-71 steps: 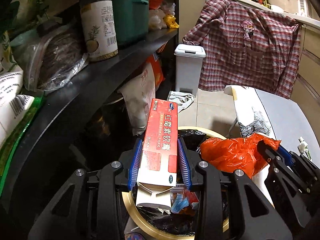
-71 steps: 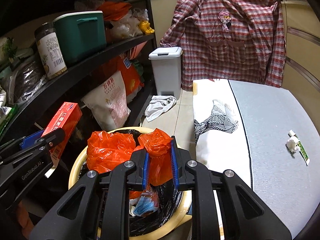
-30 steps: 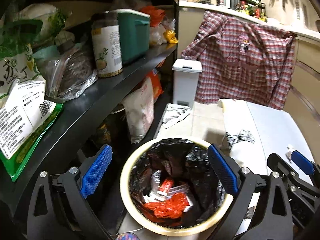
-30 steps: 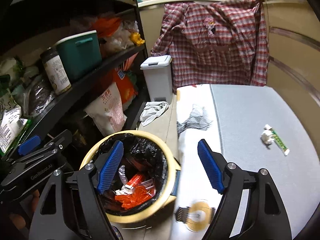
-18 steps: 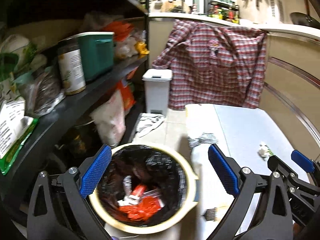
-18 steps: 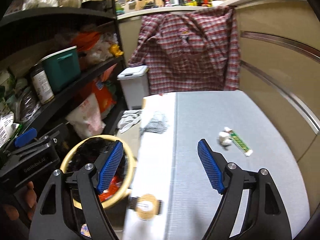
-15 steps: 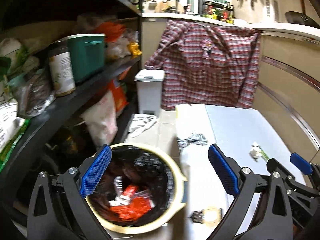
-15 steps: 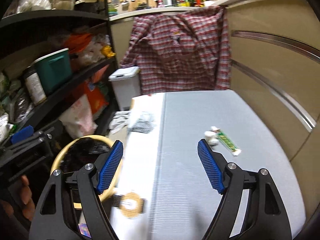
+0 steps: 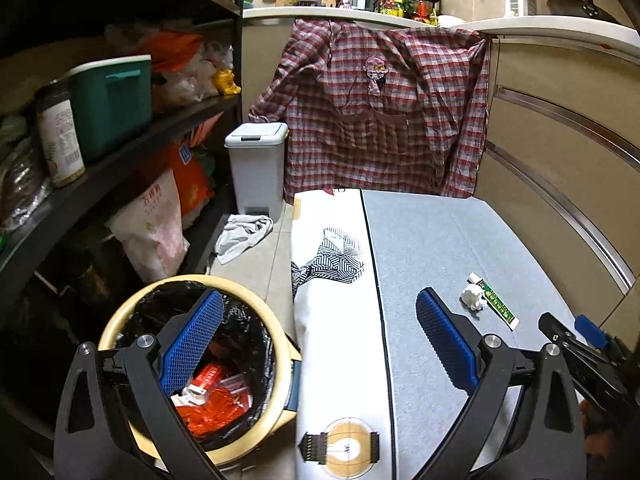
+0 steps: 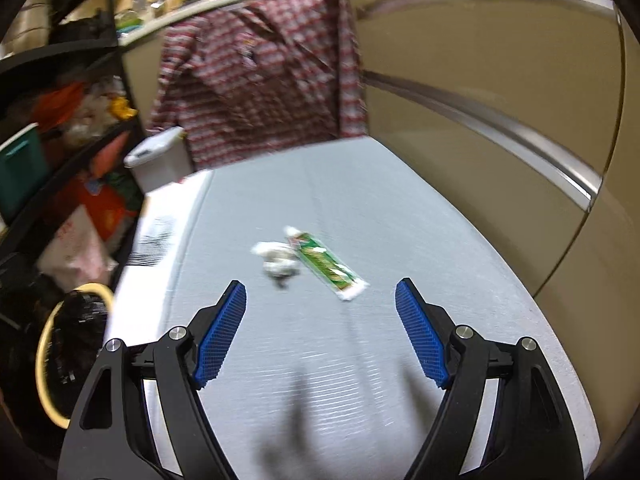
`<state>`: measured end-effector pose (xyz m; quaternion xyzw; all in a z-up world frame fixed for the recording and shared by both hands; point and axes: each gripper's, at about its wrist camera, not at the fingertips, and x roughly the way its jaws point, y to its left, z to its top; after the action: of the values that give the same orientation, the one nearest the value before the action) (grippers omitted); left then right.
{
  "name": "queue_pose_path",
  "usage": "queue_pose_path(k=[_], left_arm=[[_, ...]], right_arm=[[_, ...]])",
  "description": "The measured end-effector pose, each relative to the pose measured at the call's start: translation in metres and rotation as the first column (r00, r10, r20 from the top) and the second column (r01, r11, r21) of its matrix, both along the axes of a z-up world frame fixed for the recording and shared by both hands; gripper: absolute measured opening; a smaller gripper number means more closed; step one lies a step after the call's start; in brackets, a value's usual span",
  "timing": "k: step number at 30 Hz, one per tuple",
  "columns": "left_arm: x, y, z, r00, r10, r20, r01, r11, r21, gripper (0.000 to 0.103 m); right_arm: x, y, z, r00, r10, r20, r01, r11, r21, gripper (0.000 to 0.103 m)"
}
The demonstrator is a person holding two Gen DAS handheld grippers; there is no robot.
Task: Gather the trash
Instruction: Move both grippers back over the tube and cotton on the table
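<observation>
A round cream bin [image 9: 120, 312] lined with a black bag stands on the floor at lower left; a red box and orange plastic [image 9: 208, 404] lie inside. On the grey table [image 9: 440, 240] lie a crumpled white tissue [image 9: 472, 297] and a green tube [image 9: 496, 304]. My left gripper [image 9: 320, 340] is open and empty, over the bin's right edge and the table's white edge. My right gripper [image 10: 320, 324] is open and empty, just short of the tissue [image 10: 276, 260] and the tube [image 10: 326, 266]. The bin [image 10: 48, 360] also shows at lower left in the blurred right wrist view.
A dark shelf unit [image 9: 120, 152] with a teal box [image 9: 112, 108], a jar and bags runs along the left. A small grey pedal bin [image 9: 258, 168] and a rag [image 9: 240, 236] sit on the floor behind. A plaid shirt [image 9: 380, 112] hangs at the far end. Beige cabinet fronts [image 9: 560, 160] line the right.
Both grippers opened and let the red box and orange bag fall into the bin. Both then swung right, the right one across the table up to the tissue and tube.
</observation>
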<state>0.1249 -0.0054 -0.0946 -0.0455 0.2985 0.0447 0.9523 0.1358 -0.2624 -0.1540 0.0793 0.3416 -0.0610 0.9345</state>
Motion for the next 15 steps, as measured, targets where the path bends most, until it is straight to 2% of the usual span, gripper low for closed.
queue_pose_path(k=[6,15], left_arm=[[0.012,0.002,-0.007,0.999,0.026,-0.020,-0.026,0.999,-0.020,0.094],[0.023,0.008,-0.015,0.997,0.066,-0.041,-0.067,0.997,-0.041,0.094]], right_arm=[[0.030,-0.027,-0.023,0.999,-0.014,-0.052,0.013,1.000,-0.025,0.077],[0.066,-0.026,-0.054,0.995,0.047,-0.087,-0.050,0.998,-0.036,0.077]])
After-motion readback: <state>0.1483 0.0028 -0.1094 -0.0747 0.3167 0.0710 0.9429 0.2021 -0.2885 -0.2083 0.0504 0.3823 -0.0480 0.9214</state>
